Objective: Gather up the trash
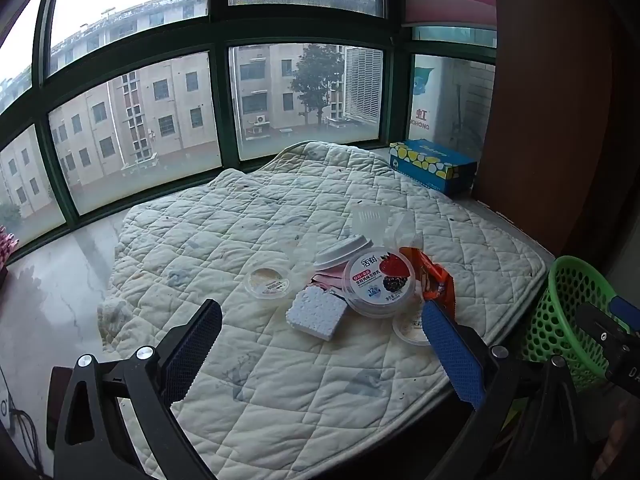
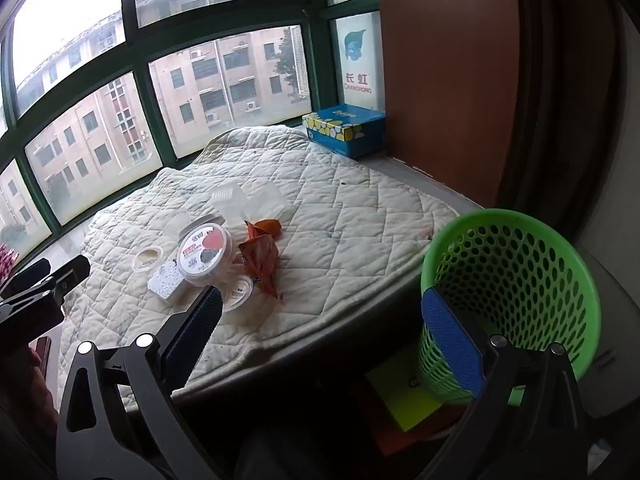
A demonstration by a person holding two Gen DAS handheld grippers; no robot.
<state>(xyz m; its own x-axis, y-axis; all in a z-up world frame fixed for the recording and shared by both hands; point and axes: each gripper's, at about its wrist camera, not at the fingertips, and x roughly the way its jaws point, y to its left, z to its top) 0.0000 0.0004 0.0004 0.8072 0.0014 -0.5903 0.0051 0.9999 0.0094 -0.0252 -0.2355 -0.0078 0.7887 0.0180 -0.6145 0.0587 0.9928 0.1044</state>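
A pile of trash lies on a white quilted pad (image 1: 248,360): a yogurt tub with a berry lid (image 1: 378,282), a white foam block (image 1: 316,314), an orange wrapper (image 1: 434,276), two small round lids (image 1: 268,280), a white cup lid (image 1: 342,252) and clear plastic pieces (image 1: 370,216). My left gripper (image 1: 320,322) is open and empty just before the pile. My right gripper (image 2: 320,308) is open and empty, near a green mesh basket (image 2: 516,276) at the pad's right edge. The tub (image 2: 206,252) and wrapper (image 2: 260,260) also show in the right wrist view.
A blue tissue box (image 1: 434,164) stands at the pad's far right corner by a brown panel (image 1: 552,100). Windows with green frames (image 1: 216,44) run behind. A grey marble ledge (image 1: 52,292) lies left of the pad. A yellow sheet (image 2: 400,400) lies below the basket.
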